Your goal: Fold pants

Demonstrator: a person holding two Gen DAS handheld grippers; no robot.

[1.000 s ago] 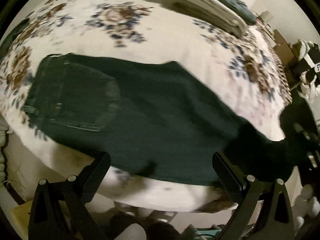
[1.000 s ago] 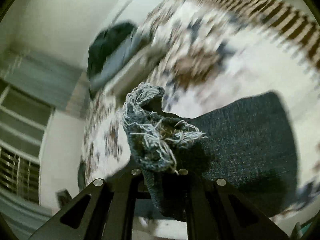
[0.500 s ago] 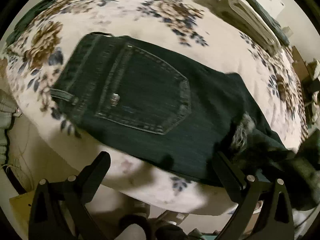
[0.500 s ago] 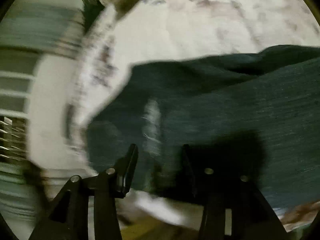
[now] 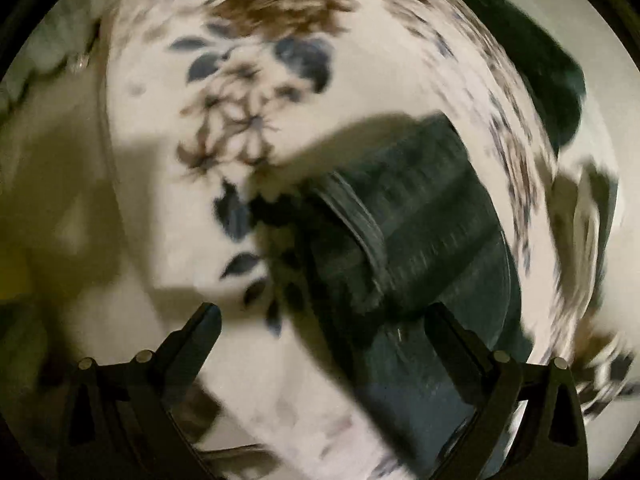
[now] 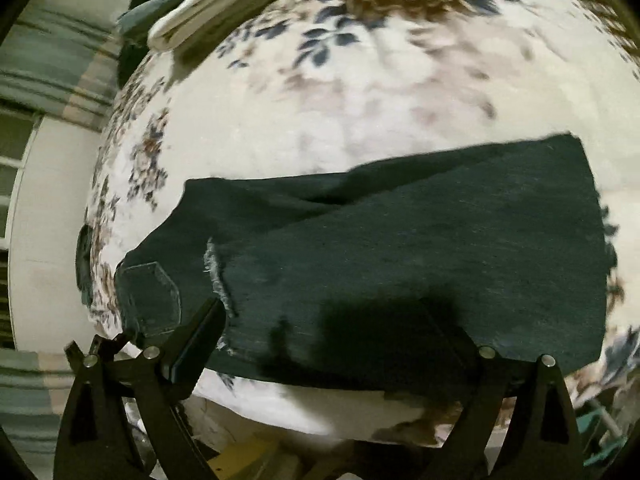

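Dark denim pants (image 6: pixel 400 256) lie folded over on a floral bedspread (image 6: pixel 360 100), with the frayed hem (image 6: pixel 218 280) laid near the back pocket (image 6: pixel 150 300). My right gripper (image 6: pixel 332 332) is open and empty just above the pants' near edge. In the blurred left wrist view the pants (image 5: pixel 420 240) lie at centre right. My left gripper (image 5: pixel 320 332) is open and empty, low over the pants' end and the bedspread (image 5: pixel 200 160).
Folded white and dark clothes (image 6: pixel 208 8) lie at the bed's far left corner. The bed's front edge runs just under both grippers. A dark garment (image 5: pixel 540 80) lies at the upper right in the left wrist view.
My right gripper let go of the frayed hem, opened wide and pulled back. The hem now lies on the pants. My left gripper swung round and closer to the pants' end.
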